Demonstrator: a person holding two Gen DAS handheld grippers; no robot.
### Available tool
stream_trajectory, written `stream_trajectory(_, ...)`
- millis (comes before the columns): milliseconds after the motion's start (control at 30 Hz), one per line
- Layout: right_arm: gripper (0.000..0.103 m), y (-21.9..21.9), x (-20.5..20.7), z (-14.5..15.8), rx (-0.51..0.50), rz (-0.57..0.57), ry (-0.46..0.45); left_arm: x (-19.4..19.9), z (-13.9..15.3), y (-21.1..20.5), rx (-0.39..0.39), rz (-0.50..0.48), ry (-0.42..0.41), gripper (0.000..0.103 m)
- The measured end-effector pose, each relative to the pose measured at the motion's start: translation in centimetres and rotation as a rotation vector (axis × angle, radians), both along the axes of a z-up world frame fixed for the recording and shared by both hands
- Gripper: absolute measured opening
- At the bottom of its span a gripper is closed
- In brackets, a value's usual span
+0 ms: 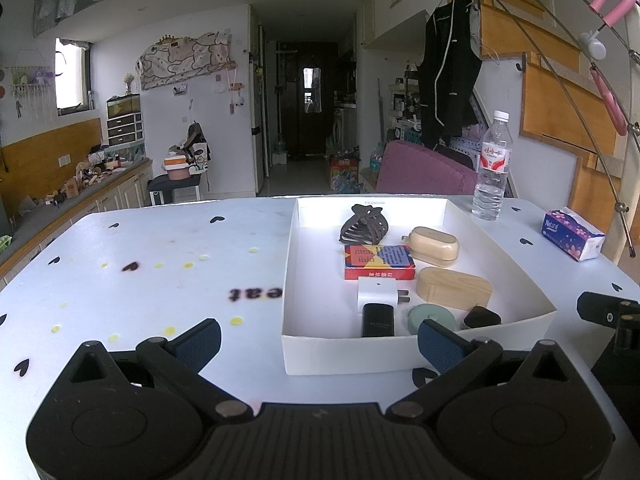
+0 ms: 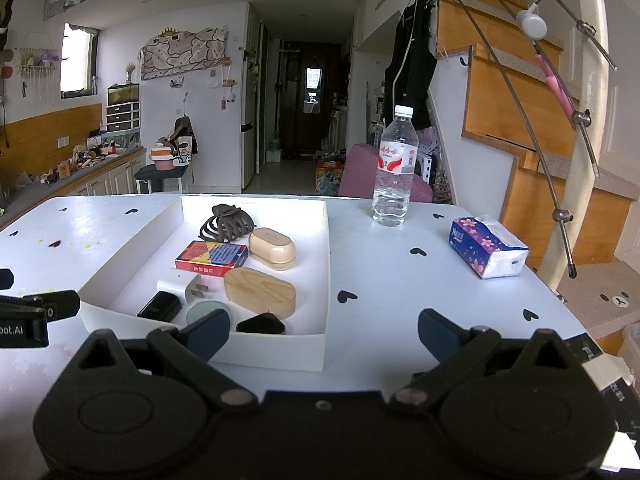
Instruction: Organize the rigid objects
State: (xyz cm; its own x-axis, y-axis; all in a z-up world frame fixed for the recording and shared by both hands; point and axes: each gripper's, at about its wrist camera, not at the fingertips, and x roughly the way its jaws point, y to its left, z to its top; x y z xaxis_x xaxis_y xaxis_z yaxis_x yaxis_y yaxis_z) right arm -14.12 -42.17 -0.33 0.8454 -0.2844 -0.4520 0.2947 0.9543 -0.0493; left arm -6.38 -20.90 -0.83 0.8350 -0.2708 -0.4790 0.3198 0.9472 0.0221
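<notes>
White table (image 2: 384, 280) bears tray (image 2: 326, 280), water bottle (image 2: 394, 172), tissue pack (image 2: 490, 252).

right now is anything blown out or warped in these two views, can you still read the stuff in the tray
Left wrist: the white tray's far wall glares bright; the card box stays legible, and fisheye bends the table edge. Right wrist: same glare on the far wall; the water bottle is sharp, and the railing at the right curves.

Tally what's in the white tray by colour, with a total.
Contents of the white cardboard tray:
Black: 2, rectangular black case, rounded black piece
Beige/wood: 2, glossy beige oval case, wooden oval box
Brown: 1, claw hair clip
Red-blue: 1, card box
White: 1, plug adapter
Pale green: 1, round disc
Total: 8
</notes>
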Motion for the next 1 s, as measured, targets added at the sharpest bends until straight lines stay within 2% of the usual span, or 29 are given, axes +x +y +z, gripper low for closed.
stream_trajectory(1000, 0.101, 0.25, -0.17, 0.11, 0.000, 0.001, -0.003, -0.43, -0.22, -0.10, -0.002, -0.004, 0.000, 0.103)
